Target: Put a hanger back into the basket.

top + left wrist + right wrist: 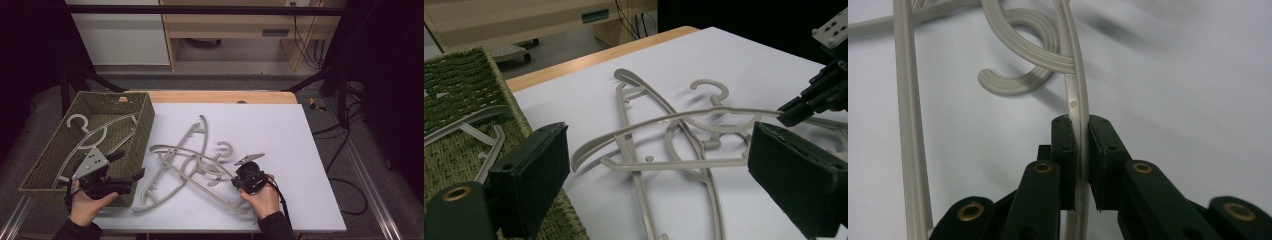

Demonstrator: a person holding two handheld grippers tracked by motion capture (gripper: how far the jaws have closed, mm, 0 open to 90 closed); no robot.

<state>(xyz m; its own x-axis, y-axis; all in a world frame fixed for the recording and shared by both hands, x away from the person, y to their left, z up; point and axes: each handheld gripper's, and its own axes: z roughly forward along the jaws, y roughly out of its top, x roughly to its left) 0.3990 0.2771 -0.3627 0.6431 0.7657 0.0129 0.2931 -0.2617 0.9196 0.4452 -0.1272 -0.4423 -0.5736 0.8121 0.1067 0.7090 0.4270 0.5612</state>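
Note:
A loose pile of grey plastic hangers (192,160) lies crossed on the white table top (280,130). My right gripper (236,181) is at the pile's right side, shut on one thin hanger arm (1075,95) that runs up between its pads. A curled hook (1020,75) lies just beyond that grip. My left gripper (129,166) hangs open over the near right corner of a green woven basket (142,125), with nothing between its pads (536,175). One more grey hanger (95,136) lies inside the basket.
From the left gripper view, the right gripper (811,97) shows at the far right, holding the raised hanger (664,120) above the pile. A wooden table edge (220,96) runs along the back, and cables trail on the floor at the right.

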